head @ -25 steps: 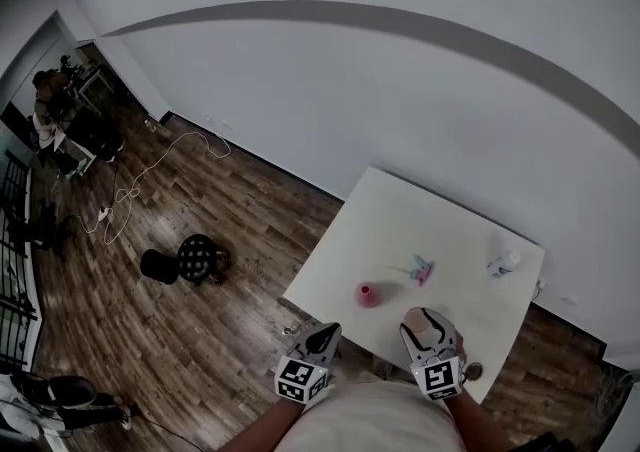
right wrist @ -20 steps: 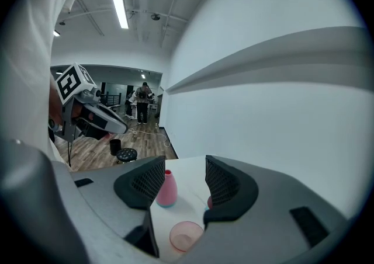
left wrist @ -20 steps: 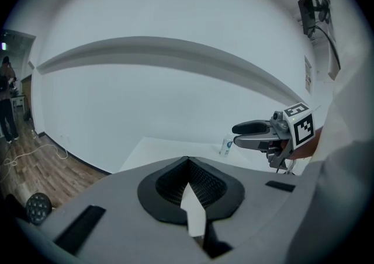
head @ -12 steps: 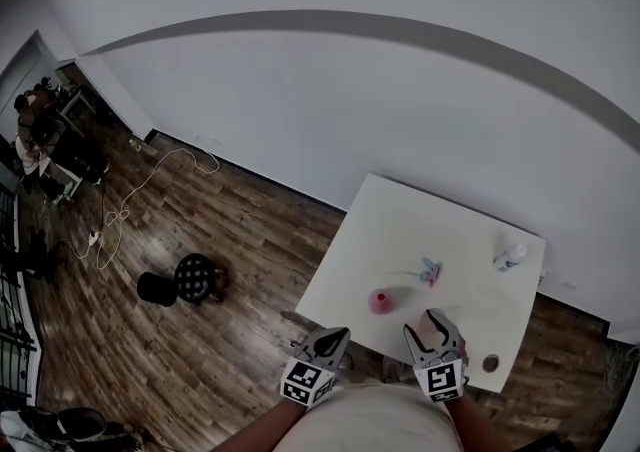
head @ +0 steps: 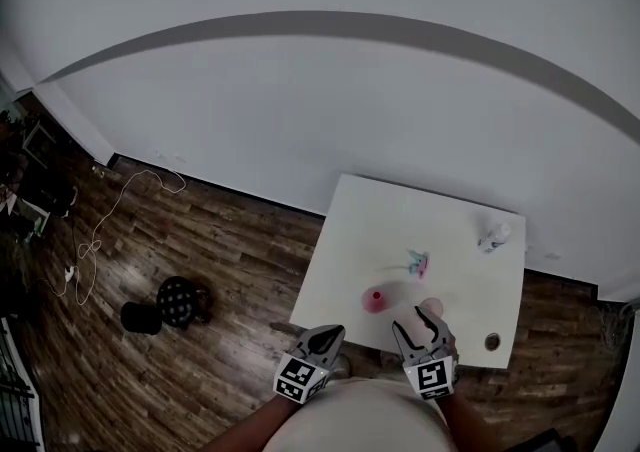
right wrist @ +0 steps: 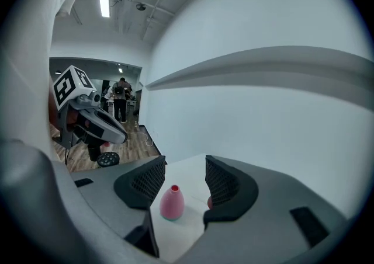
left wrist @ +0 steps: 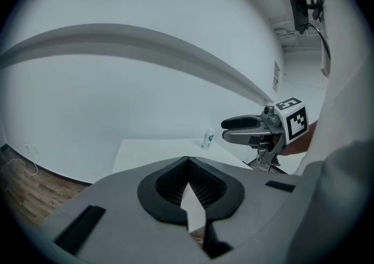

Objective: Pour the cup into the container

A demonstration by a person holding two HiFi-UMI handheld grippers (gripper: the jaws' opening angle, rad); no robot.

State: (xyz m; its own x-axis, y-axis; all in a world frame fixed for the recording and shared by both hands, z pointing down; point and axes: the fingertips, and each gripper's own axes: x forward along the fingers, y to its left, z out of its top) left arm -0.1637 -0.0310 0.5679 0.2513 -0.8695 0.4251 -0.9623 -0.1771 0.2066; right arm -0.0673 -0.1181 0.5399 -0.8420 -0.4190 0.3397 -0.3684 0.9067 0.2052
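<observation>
at the table's [head: 400,210] near edge the right gripper [right wrist: 182,175] gapes, empty — best centre it on the cup [head: 432,307], not the pink container [right wrist: 172,202]; left gripper [left wrist: 188,166] closed on nothing.

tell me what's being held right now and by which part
Nothing is held: left hand-held gripper shut and empty, right hand-held gripper open and empty.

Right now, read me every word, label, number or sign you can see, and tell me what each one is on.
No text here can be read.
Small bottle: it has a label, but the print is too small to read.
Sheet on the far wall: too blurred to read.
Marker cubes: black-and-white square patterns only, no letters or numbers.
</observation>
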